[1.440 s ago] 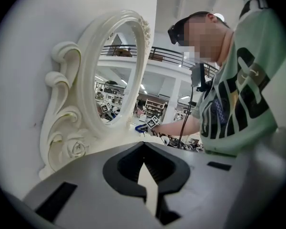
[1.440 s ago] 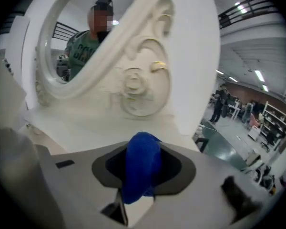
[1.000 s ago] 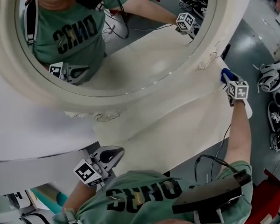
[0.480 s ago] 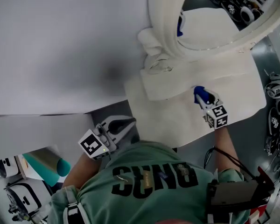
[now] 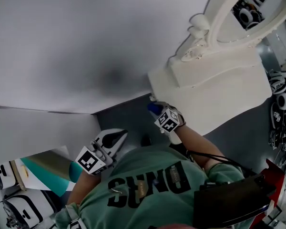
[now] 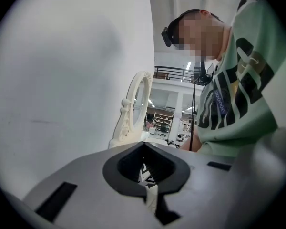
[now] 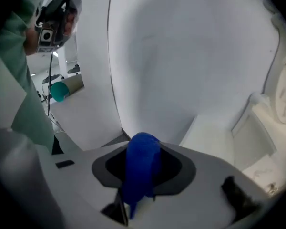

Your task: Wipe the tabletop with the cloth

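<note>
My right gripper (image 5: 158,112) is shut on a bunched blue cloth (image 5: 154,108) at the front left corner of the white dressing table (image 5: 219,104). In the right gripper view the blue cloth (image 7: 142,166) bulges up from between the jaws of the right gripper (image 7: 129,205), and the white tabletop (image 7: 214,137) lies ahead to the right. Whether the cloth touches the top, I cannot tell. My left gripper (image 5: 115,138) hangs low by my body, away from the table. Nothing sits between the shut jaws of the left gripper (image 6: 150,199).
An oval white-framed mirror (image 5: 248,8) stands at the back of the table, against a white wall (image 5: 86,42). A teal roll (image 5: 47,168) lies on the floor at the left. Headsets and gear (image 5: 281,99) lie on the floor at the right.
The right gripper has dragged the cloth leftward across the tabletop from its right part to its front left corner. My view swung away from the mirror. The left gripper stayed by my body.
</note>
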